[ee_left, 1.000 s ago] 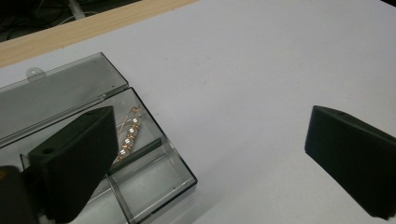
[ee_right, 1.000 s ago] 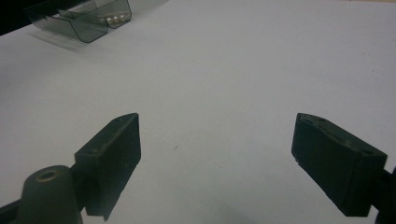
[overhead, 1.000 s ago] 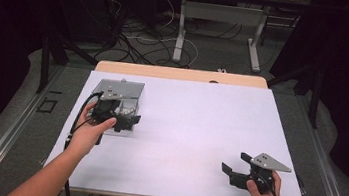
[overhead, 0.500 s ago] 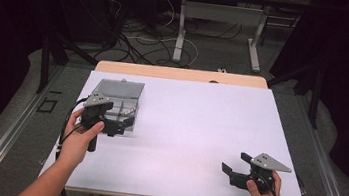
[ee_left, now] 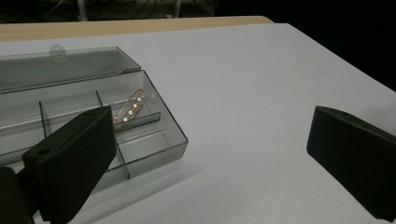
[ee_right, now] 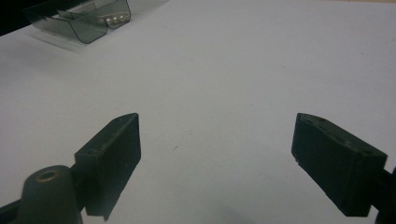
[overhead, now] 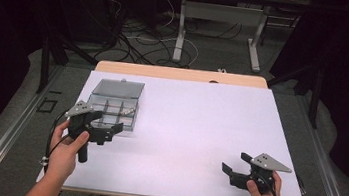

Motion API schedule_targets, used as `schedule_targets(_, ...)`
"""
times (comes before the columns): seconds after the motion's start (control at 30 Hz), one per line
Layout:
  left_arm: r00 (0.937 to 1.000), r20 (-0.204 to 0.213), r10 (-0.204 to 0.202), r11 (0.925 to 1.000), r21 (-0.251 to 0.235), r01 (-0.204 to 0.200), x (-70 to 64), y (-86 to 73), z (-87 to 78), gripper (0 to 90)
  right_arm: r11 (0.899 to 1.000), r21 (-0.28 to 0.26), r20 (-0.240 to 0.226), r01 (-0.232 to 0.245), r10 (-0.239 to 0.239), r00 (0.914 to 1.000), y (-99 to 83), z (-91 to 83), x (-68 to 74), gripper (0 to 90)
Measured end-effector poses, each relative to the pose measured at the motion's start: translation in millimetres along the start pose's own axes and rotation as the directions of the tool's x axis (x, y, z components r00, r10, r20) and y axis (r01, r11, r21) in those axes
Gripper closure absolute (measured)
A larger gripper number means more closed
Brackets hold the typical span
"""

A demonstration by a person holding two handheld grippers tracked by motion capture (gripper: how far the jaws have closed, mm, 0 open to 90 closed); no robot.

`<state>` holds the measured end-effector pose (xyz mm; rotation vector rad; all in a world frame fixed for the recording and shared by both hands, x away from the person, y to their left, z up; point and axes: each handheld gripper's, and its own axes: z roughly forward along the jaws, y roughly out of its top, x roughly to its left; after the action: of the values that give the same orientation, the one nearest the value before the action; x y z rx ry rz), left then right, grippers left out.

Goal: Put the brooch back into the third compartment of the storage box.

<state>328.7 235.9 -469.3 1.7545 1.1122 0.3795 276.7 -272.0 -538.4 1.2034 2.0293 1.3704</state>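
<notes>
Compartment box [overhead: 113, 104] sits open near the table's [overhead: 199, 126] left edge; your left gripper [overhead: 108, 132], jaws wide, hovers just beside its near wall. Right gripper [overhead: 230, 171], wide, empty, near-right corner.

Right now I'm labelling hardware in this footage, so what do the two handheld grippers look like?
Both are black, each with two blocky, flat-faced black jaws. The left gripper carries a grey three-cornered plate on top and trails a black cable past the left hand. The right gripper bears the same kind of grey plate, held in the right hand. No sleeves reach the forearms.
</notes>
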Motion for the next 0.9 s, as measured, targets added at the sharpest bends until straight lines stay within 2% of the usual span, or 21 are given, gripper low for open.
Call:
schedule_targets(0.17,0.9994,-0.011,-0.034,0.9994,-0.009,0.034,5.3,-9.2,-4.3,1.7,1.0,0.002,0.001,-0.006,0.006,1.0,-0.2,0.2,0.3,15.1)
schedule_targets(0.3,0.997,-0.011,-0.077,0.9966,-0.032,0.076,11.8,-19.4,-9.2,1.7,1.0,0.004,0.002,-0.006,0.006,1.0,-0.1,0.1,0.3,15.1)
schedule_targets(0.6,0.9966,-0.01,-0.082,0.9957,-0.043,0.081,21.3,-31.1,-13.0,1.7,1.0,0.0,0.0,-0.008,0.008,1.0,-0.5,1.5,0.8,15.1)
schedule_targets(0.9,0.9943,-0.002,-0.107,0.9942,-0.014,0.107,27.3,-44.4,-6.3,1.7,1.0,0.004,-0.004,-0.011,0.011,0.9999,-0.5,1.1,0.1,15.1)
